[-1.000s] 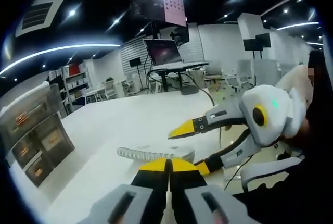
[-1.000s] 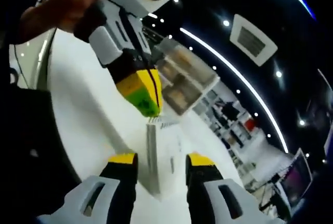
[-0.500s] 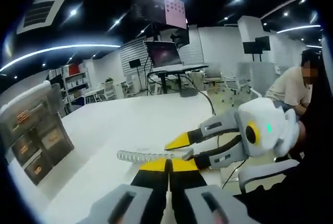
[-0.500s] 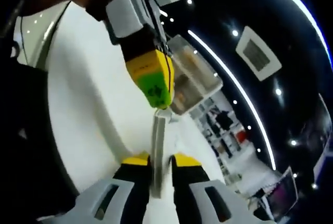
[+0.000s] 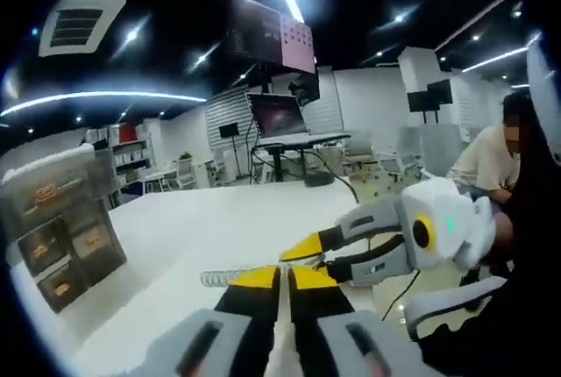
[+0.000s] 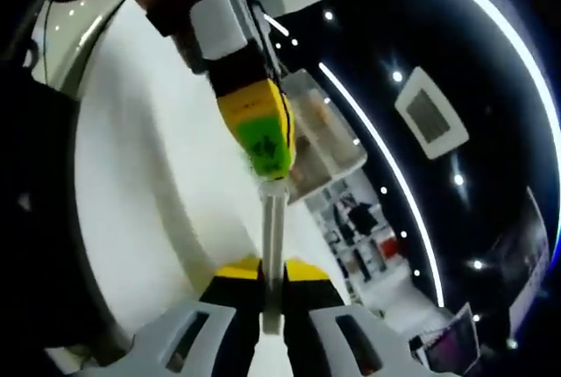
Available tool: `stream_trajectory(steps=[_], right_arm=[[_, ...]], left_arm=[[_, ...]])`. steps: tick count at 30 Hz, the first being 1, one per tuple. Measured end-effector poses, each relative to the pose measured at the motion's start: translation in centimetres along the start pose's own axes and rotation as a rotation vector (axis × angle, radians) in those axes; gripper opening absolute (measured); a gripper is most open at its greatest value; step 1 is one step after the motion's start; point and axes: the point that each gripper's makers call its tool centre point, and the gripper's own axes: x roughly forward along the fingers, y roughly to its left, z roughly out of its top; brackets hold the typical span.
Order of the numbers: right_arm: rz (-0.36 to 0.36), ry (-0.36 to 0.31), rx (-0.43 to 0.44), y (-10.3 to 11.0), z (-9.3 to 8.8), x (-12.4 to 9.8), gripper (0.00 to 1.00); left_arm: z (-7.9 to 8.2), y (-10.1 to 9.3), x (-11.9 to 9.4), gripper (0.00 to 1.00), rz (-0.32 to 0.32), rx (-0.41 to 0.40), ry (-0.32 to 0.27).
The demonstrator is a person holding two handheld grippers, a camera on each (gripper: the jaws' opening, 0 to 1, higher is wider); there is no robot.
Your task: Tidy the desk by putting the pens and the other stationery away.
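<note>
Closing: right tool (image 6: 273, 265) now clamps notebook (image 6: 273, 245) | left tool (image 5: 282, 273) clamped on it

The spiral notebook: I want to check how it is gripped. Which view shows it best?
The right gripper view. There the spiral notebook stands edge-on, pinched between the right gripper jaws, its far end held by the left gripper. The left gripper view shows mainly its wire coil beyond the shut jaws.
</note>
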Motion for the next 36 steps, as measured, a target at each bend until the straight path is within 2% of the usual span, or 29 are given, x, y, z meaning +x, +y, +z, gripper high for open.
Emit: stream_trajectory(steps=[2, 5, 9, 14, 17, 20, 24, 31, 35, 36], right_arm=[[0.000, -0.003, 0.004, -0.1, 0.1, 0.1, 0.05], [0.002, -0.006, -0.005, -0.3, 0.8, 0.2, 0.05], [-0.006, -0.016, -0.002, -0.8, 1.4, 0.4, 0.05], [-0.014, -0.028, -0.005, -1.5, 2.0, 0.6, 0.05], [-0.021, -0.033, -0.007, -2.0, 2.4, 0.8, 0.05], [-0.031, -0.037, -0.021, -2.6, 2.7, 0.8, 0.05], [-0.049, -0.056, -0.040, -3.5, 3.0, 0.8, 0.05], [-0.080, -0.082, -0.069, -5.6, 4.0, 0.8, 0.05], [-0.102, -0.103, -0.092, -6.6, 4.5, 0.8, 0.05], [-0.106, -0.109, -0.097, -7.4, 5.5, 0.7, 0.05]], left_arm=[[-0.2, 0.6, -0.2, 0.23, 0.030, 0.035, 0.008], [-0.3, 1.0, -0.8, 0.23, 0.038, 0.037, 0.001], [-0.2, 1.8, -1.9, 0.32, 0.060, -0.001, -0.026], [-0.9, 3.2, -4.0, 0.38, 0.116, -0.008, -0.016], [-1.3, 4.1, -5.3, 0.39, 0.154, 0.003, -0.011], [-2.2, 5.2, -6.6, 0.42, 0.201, 0.016, 0.022], [-2.6, 6.3, -8.7, 0.45, 0.243, -0.032, 0.004], [-4.1, 8.2, -12.5, 0.50, 0.366, -0.054, 0.030], [-5.1, 8.5, -14.5, 0.50, 0.398, -0.073, 0.042], [-5.5, 8.7, -15.2, 0.50, 0.411, -0.086, 0.041]])
